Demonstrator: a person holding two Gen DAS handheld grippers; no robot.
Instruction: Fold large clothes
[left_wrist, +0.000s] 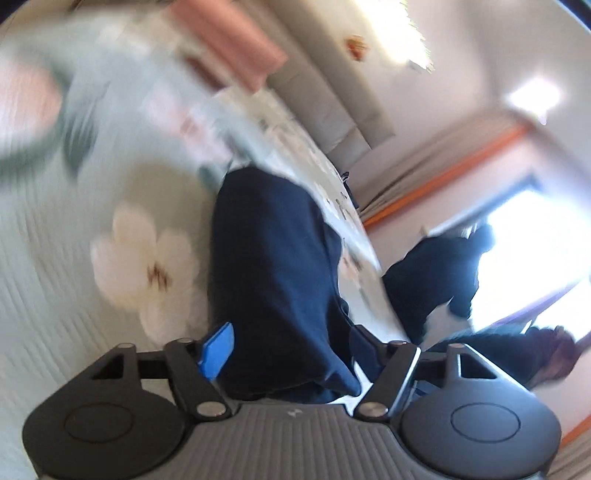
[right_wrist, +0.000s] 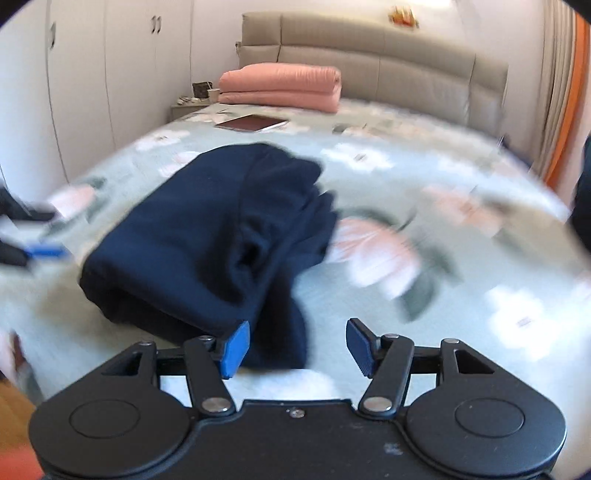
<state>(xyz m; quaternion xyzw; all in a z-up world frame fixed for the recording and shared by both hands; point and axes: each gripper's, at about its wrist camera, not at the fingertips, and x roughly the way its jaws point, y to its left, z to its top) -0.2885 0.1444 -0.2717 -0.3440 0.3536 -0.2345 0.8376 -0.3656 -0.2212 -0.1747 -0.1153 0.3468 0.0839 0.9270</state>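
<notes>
A folded navy garment (right_wrist: 192, 236) lies on the pale green flowered bedspread (right_wrist: 461, 295), thick and rumpled along its right side. My right gripper (right_wrist: 297, 349) stands open just before the garment's near end, its left pad (right_wrist: 234, 349) against the cloth's edge and its right pad over bare bedspread. The left gripper (right_wrist: 44, 253) shows blurred at the far left, apart from the garment's left edge. In the left wrist view the garment (left_wrist: 273, 258) stretches away between the spread jaws of my left gripper (left_wrist: 291, 347). One blue pad (left_wrist: 218, 350) shows; the cloth hides the other.
A folded pink quilt (right_wrist: 280, 86) and a flat dark red book or tablet (right_wrist: 251, 123) lie near the grey headboard (right_wrist: 369, 70). White wardrobes (right_wrist: 92, 74) and a nightstand (right_wrist: 188, 105) stand left. A person in dark clothes (left_wrist: 436, 280) stands by the bright window.
</notes>
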